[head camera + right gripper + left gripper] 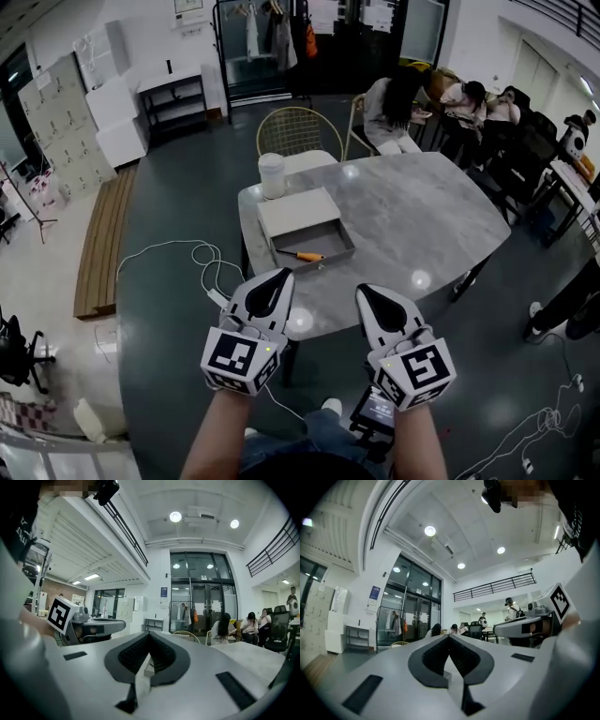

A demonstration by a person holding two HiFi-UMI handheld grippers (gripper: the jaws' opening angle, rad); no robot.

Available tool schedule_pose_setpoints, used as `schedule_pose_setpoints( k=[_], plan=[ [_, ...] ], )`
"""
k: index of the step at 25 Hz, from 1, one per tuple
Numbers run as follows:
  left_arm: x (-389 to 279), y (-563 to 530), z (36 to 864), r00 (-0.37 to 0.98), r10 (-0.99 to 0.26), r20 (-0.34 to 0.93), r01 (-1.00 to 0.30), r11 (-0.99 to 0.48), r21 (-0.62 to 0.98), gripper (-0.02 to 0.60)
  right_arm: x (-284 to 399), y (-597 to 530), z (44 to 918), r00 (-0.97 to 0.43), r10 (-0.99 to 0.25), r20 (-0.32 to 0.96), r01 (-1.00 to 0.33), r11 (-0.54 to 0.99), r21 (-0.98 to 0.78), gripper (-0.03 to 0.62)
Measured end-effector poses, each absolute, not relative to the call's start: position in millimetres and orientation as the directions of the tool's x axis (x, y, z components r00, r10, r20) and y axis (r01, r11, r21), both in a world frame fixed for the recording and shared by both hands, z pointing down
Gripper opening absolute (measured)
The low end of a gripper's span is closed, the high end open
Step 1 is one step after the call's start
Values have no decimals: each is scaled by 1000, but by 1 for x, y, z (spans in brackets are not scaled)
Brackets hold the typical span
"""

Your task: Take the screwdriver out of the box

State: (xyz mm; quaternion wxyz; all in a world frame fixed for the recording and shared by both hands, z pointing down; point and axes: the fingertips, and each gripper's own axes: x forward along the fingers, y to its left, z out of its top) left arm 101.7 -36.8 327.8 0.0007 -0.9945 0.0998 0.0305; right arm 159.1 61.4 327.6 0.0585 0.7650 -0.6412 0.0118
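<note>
An open grey box (325,238) lies on the marble table (422,216), its lid (298,212) resting at the far side. Inside, along the near wall, lies the screwdriver (302,255) with an orange handle. My left gripper (283,275) hovers just off the table's near edge, below and left of the box, jaws shut and empty. My right gripper (364,292) is beside it to the right, over the table's edge, also shut and empty. In the left gripper view the left gripper (449,636) points level across the room. The right gripper (150,633) does the same in the right gripper view.
A white cylindrical container (272,175) stands at the table's far left corner. A yellow wire chair (298,129) sits behind it. People sit at desks at the back right (403,103). Cables (202,258) trail on the floor to the left of the table.
</note>
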Motion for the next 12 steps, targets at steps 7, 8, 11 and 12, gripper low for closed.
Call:
schedule_pose_setpoints(
  k=[7,8,11,12],
  plan=[
    [112,-49,332,931,-364,-33,-363,-931,28,12,204,38,330,16,-994,111,-999,-12,39,25],
    [112,-51,334,928,-373,-23,-372,-928,23,12,207,35,331,9,-994,112,-1000,-6,29,25],
    [107,-61,338,912,-410,5,-410,-912,16,12,210,19,334,-32,-993,116,-999,34,16,25],
    [102,-67,339,905,-426,13,-426,-905,17,12,208,11,336,-51,-991,120,-999,53,12,25]
  ],
)
